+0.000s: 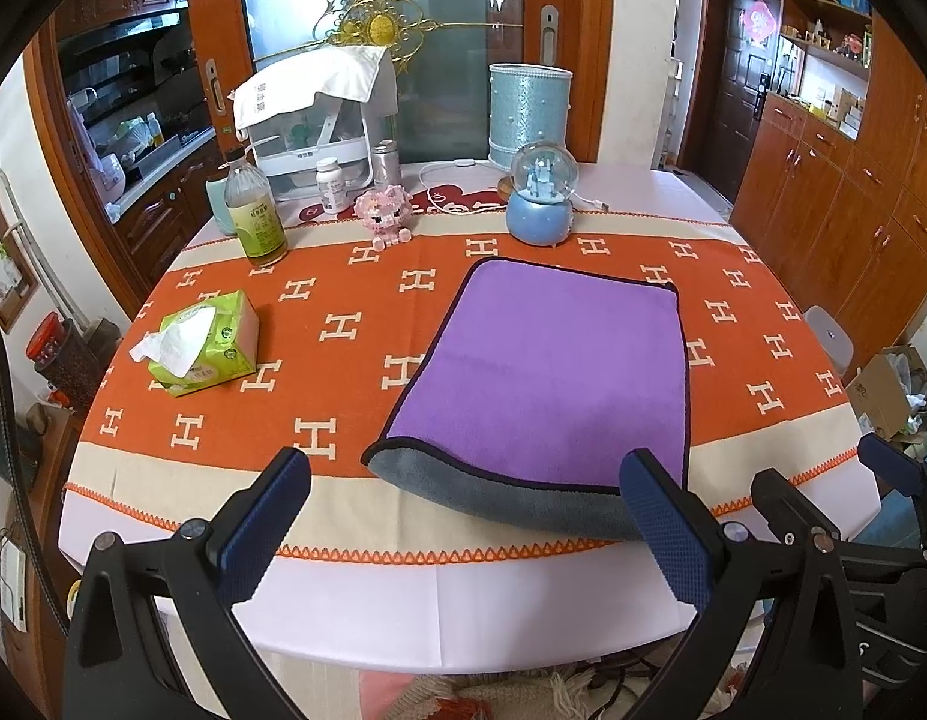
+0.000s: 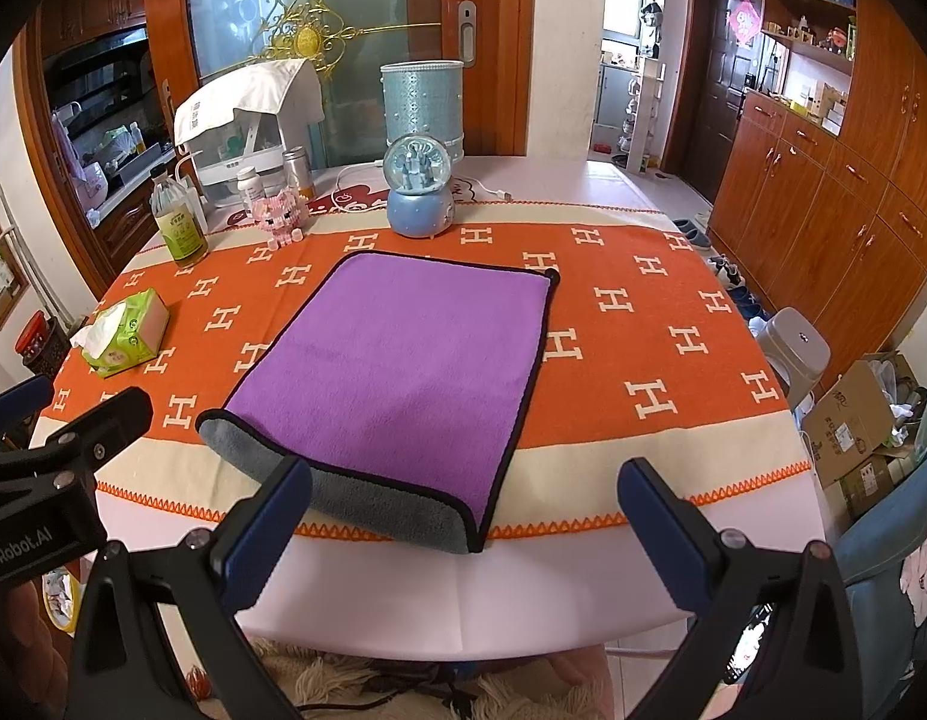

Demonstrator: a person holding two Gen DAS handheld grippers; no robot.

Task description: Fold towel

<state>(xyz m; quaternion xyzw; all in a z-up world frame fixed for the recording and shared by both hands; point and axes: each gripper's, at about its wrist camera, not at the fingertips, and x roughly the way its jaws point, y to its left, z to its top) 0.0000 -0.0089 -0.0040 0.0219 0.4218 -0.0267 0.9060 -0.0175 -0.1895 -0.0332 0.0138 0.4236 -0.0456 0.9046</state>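
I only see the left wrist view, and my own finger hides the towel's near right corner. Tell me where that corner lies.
Observer: The towel has its near right corner lying on the orange zigzag trim of the tablecloth, with a grey strip of the underside turned up along the near edge.
Operator: Report the right gripper.
Observer: The right gripper is open and holds nothing; that corner sits ahead between its fingers.

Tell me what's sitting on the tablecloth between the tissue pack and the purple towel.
Nothing: between the tissue pack and the purple towel only the orange tablecloth shows, bare, in the left wrist view; the right wrist view agrees.
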